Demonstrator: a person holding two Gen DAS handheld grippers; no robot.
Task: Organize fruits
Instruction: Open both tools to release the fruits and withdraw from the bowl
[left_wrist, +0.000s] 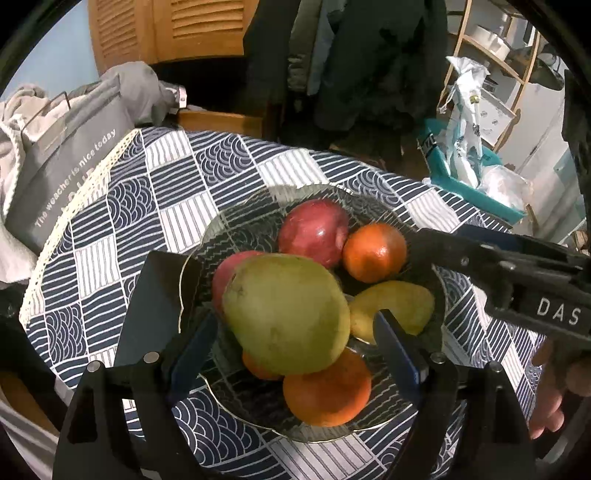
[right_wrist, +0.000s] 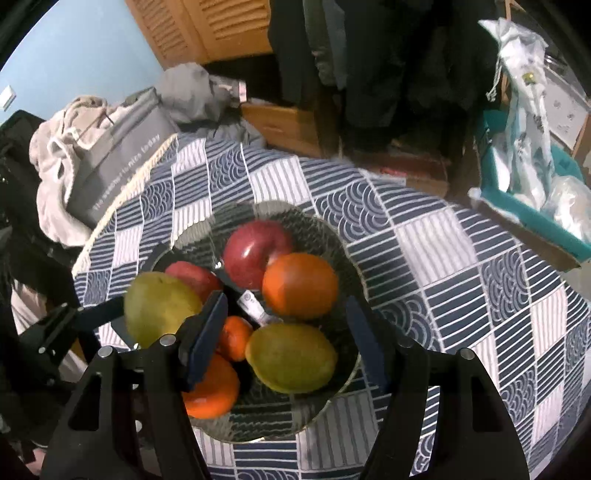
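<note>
Left gripper (left_wrist: 295, 332) fingers gaped loosely around the green mango (left_wrist: 286, 314); right gripper (right_wrist: 284, 339) fingers stood open, empty; releasing should be gentle so it settles in the glass bowl (left_wrist: 258, 206).

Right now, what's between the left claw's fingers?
The large green mango sits between the left claw fingers, small gaps either side; left wrist view shows it.

My left tool (left_wrist: 295, 334) angled steeply down, jaws spread wide and touching nothing, my right tool (right_wrist: 286, 341) likewise tilted down, jaws apart, pads free
</note>
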